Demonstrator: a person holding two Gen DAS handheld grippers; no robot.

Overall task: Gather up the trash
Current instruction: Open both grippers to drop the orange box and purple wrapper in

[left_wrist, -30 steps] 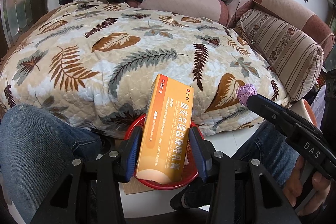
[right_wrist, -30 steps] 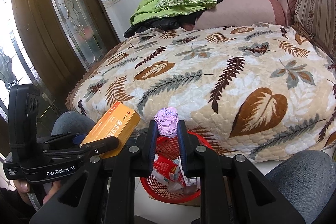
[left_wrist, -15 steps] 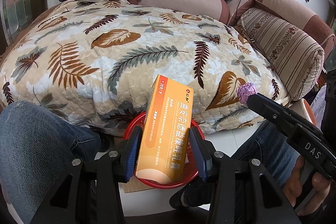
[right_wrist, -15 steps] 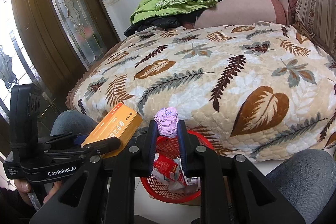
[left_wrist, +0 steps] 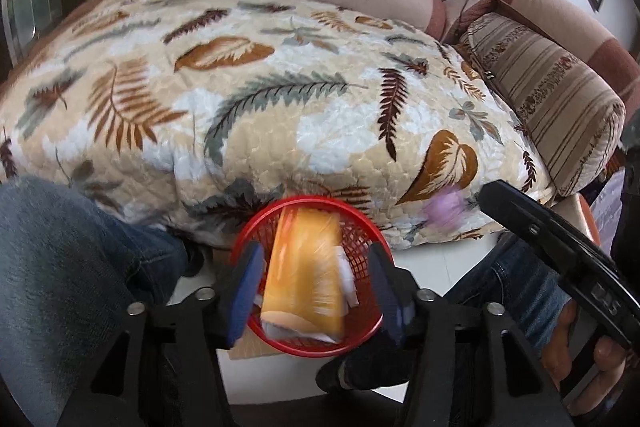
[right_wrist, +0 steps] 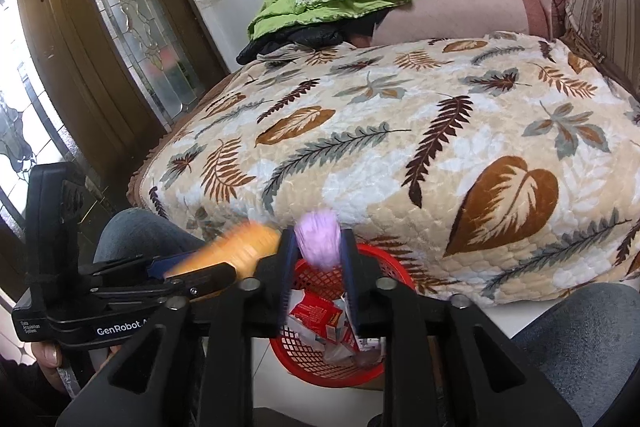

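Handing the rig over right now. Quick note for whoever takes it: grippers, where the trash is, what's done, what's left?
Left gripper: jaws opening, pads clear of the orange box, which is blurred, dropping into the red basket on the floor.
Right gripper: jaws opening above the basket; the purple paper ball is blurred between its fingers, slipping loose.
Done: both pieces carried over the basket and let go; red wrappers already lie inside.
Left: check that both land inside. No other trash shows on the leaf-print blanket.

Orange box (left_wrist: pixel 304 267), purple wad (right_wrist: pixel 319 239) — over basket (left_wrist: pixel 360 341)
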